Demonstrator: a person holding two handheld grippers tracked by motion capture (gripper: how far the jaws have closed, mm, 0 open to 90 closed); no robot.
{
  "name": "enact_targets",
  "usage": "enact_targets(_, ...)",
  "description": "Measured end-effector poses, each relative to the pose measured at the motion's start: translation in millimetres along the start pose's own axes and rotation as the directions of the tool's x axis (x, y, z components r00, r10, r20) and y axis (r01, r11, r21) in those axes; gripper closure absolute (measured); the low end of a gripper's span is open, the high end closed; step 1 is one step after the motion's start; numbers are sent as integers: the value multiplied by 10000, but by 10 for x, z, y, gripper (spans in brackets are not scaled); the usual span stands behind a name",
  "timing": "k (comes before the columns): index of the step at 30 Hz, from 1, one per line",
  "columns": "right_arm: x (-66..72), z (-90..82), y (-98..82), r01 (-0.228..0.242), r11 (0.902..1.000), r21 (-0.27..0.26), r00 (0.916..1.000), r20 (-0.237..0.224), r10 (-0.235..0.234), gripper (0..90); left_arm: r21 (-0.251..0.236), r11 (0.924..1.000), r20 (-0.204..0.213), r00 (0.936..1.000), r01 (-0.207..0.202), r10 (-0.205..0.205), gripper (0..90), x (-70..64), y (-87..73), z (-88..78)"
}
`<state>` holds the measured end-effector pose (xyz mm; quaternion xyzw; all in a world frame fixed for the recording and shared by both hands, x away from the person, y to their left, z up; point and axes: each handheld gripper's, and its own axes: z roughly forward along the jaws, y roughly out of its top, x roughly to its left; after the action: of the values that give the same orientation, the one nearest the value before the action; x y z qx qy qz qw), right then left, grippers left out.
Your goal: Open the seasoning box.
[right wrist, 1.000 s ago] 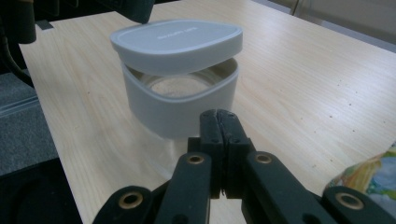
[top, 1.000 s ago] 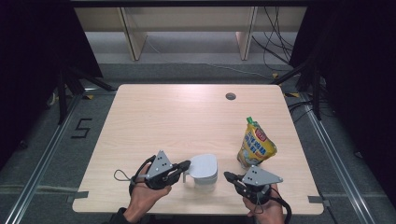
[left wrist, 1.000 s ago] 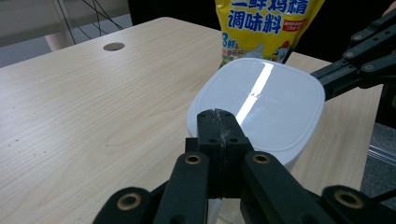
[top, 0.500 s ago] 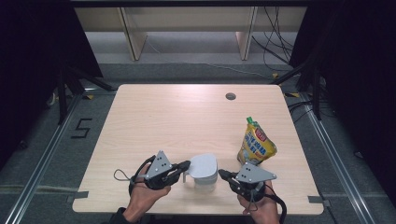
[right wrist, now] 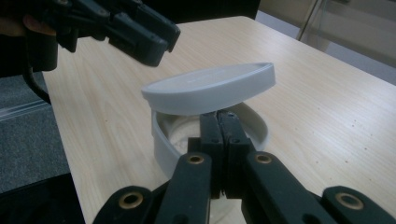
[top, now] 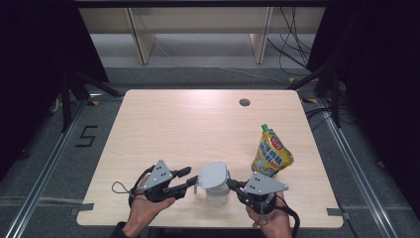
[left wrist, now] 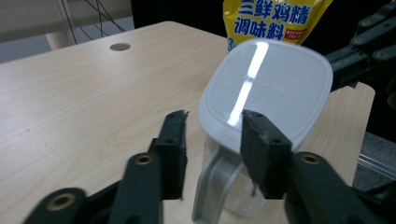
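A clear plastic jug (top: 218, 192) with a white handle (left wrist: 211, 186) stands near the table's front edge. Its pale grey lid (top: 213, 174) is tilted up off the rim (right wrist: 161, 140). My right gripper (top: 232, 185) is shut on the lid's near edge (right wrist: 212, 100), its jaws pressed together just under it (right wrist: 218, 116). My left gripper (top: 192, 177) faces the jug from the left. Its jaws have just been opening and stand apart on either side of the handle, not pressing it (left wrist: 214, 122). A yellow seasoning pouch (top: 271, 153) stands behind and to the right of the jug.
The wooden table (top: 188, 124) has a round cable hole (top: 244, 102) at the back right. Its front edge lies close under both hands. Dark floor, rails and cables surround the table, with shelf legs beyond the far edge.
The left jaws have parted from the jug's handle. The right gripper has shifted slightly left and up, and the lid now sits tilted above the jug's rim.
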<state>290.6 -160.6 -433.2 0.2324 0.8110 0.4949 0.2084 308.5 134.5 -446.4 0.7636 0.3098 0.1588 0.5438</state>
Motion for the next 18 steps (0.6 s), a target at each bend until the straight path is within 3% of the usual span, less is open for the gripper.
enact_targets(1, 15, 6, 24, 15, 10000, -8, 10000, -19, -15, 900, -36, 10000, 58, 9999, -90, 90, 524, 16, -33, -6)
enact_targets(5, 36, 27, 94, 91, 10000, -17, 10000, -14, -91, 900, 839, 9965, 196, 9998, 19, -35, 376, 41, -226, -39)
enact_targets(7, 53, 52, 126, 119, 9998, -178, 9999, 12, -119, 900, 1263, 9916, 116, 9996, -268, 255, 335, 40, -300, -62)
enact_targets(10, 64, 75, 170, 279, 9995, -176, 9996, -72, -280, 900, 1363, 9905, 105, 9998, -184, 171, 298, 43, -358, -80)
enact_targets(11, 102, 125, 217, 266, 9990, -362, 9995, -172, -272, 900, 1487, 9883, 208, 9993, -353, 325, 287, 72, -393, -88)
enact_targets(14, 145, 184, 273, 369, 9987, -360, 9987, -329, -381, 900, 1501, 9886, 35, 10000, 78, -84, 268, 79, -432, -72)
enact_targets(18, 234, 275, 332, 394, 9983, -433, 9978, -513, -416, 900, 1635, 9865, 96, 9998, 128, -146, 258, 93, -474, -34)
